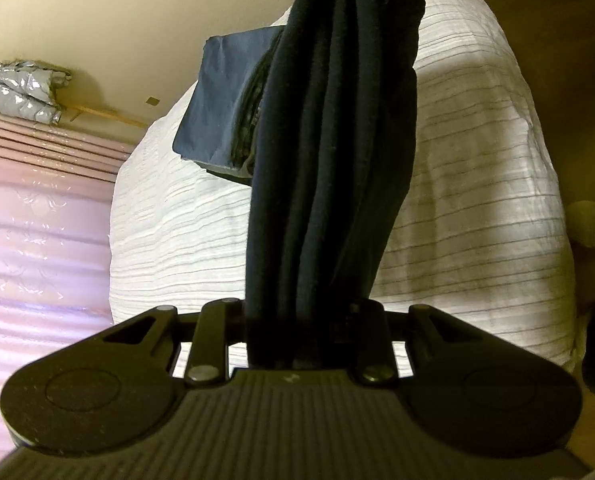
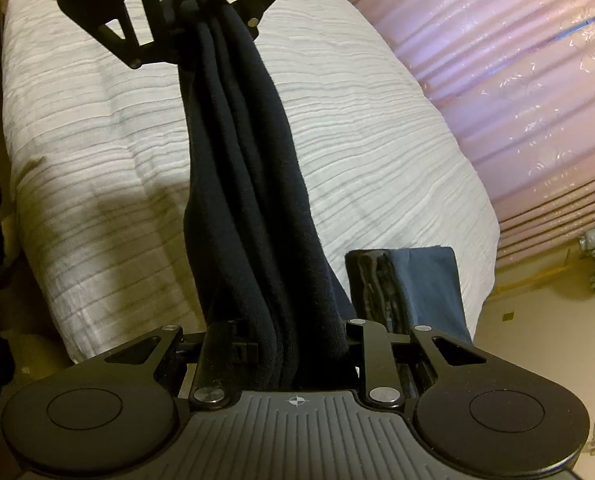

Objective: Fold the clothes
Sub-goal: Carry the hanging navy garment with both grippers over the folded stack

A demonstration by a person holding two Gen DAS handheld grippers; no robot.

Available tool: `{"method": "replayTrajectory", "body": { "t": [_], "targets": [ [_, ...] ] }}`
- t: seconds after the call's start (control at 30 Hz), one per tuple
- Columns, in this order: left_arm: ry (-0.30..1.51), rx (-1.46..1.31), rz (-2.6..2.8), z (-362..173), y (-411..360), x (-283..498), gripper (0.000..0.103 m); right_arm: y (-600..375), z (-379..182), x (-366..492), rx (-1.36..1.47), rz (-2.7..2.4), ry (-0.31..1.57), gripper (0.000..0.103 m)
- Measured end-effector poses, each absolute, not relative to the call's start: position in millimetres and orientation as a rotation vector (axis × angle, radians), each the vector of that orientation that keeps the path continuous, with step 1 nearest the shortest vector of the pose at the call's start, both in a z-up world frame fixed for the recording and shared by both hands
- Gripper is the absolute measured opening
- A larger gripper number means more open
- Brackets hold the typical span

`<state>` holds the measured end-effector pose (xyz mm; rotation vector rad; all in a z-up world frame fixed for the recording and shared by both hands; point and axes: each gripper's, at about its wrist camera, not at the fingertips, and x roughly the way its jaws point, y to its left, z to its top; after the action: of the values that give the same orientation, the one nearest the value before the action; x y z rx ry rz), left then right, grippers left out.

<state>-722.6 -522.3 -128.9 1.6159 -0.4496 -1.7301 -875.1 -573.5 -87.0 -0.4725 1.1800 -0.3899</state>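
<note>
Hand-held gripper fingertips buried in dark garment

1. Bed – covered by a white spread with fine horizontal ribbing; a soft shadow lies across its middle.
2. Pink curtain – pleated, with a faint shiny floral pattern; it hangs beside the bed and glows brightly, lit from behind.
3. Floor – pale beige, smooth, warm yellowish light on it.
4. Silvery crinkled bundle – lies on the floor at the foot of the curtain; cannot tell what it is.
5. Thin wooden strip – on the floor just beside the bundle, along the curtain's lower edge.
6. Far side of the bed – dim and brownish; details too dark to make out.
</note>
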Motion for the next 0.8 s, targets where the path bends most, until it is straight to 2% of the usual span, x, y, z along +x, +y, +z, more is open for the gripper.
{"method": "replayTrajectory", "body": {
  "t": [0.27,0.8],
  "targets": [
    [-0.501,1.630,-1.780,-130.0,-537.9,-714.5,0.025,-585.2,-85.8,-870.9,-0.399,-0.431,1.218,0.024],
    [-0.589,1.620,-1.790,-117.0,-557.8,-644.4,0.025,-592.3,-74.8,-806.6,-0.354,-0.490,1.209,0.024]
  ]
}}
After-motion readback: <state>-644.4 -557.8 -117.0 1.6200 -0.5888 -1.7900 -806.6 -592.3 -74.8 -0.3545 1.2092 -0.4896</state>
